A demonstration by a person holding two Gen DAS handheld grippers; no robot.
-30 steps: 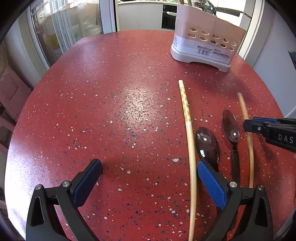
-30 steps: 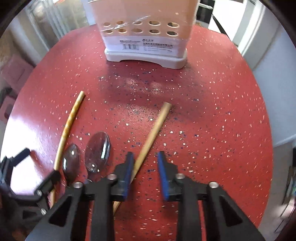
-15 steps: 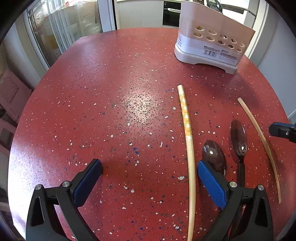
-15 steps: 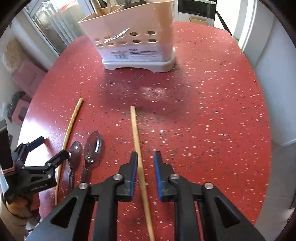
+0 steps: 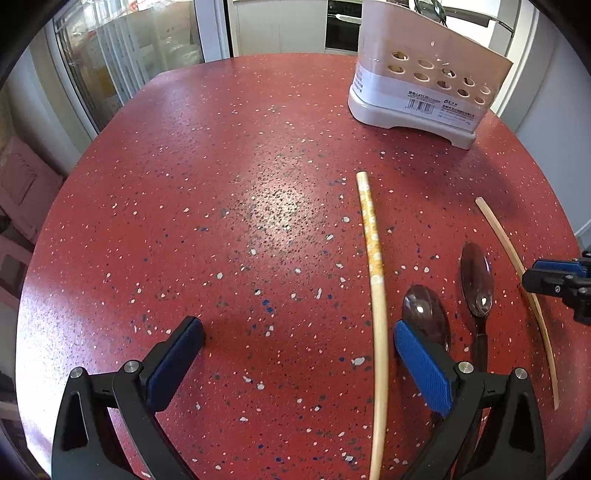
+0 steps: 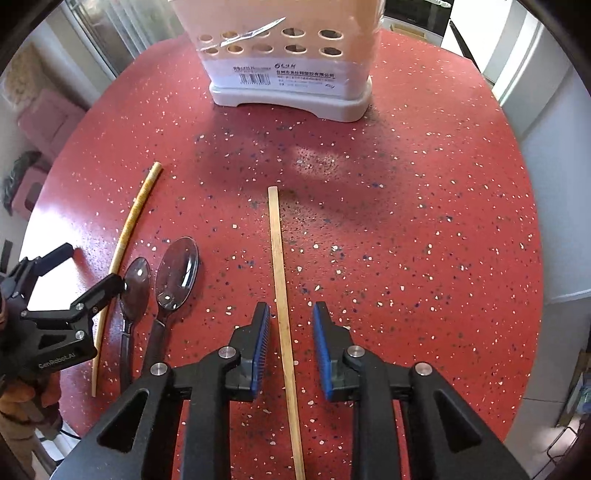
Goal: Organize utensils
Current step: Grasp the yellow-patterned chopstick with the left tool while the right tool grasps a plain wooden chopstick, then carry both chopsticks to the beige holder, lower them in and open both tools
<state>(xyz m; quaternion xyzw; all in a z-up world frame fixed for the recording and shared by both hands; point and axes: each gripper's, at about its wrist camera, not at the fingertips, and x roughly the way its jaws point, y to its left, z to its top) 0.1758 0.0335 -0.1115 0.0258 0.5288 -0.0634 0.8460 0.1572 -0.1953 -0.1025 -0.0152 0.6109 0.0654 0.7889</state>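
A plain wooden chopstick [image 6: 279,258] lies flat on the red speckled table [image 6: 424,221] and runs between the fingers of my right gripper [image 6: 291,314]. Its jaws are opening and the blue pads stand clear of the stick on both sides. To its left lie two dark spoons [image 6: 177,269] [image 6: 135,284] and a patterned chopstick [image 6: 129,229]. My left gripper [image 5: 295,332] hovers wide open over bare table, with the patterned chopstick [image 5: 373,266] just inside its right finger. The right gripper [image 5: 535,277] shows at the left wrist view's right edge, by the plain chopstick [image 5: 517,266].
A white and beige utensil holder [image 6: 288,74] with round holes stands at the far side of the table, straight ahead of the right gripper; dark utensils stick out of its top [image 5: 428,7]. The table's round edge [image 6: 532,258] drops off at the right. A glass door [image 5: 129,74] lies beyond.
The right gripper's jaws have spread wider. The plain chopstick, slanted against the left pad a second ago, now lies straight on the table between them. The left gripper stays open, shifted slightly.
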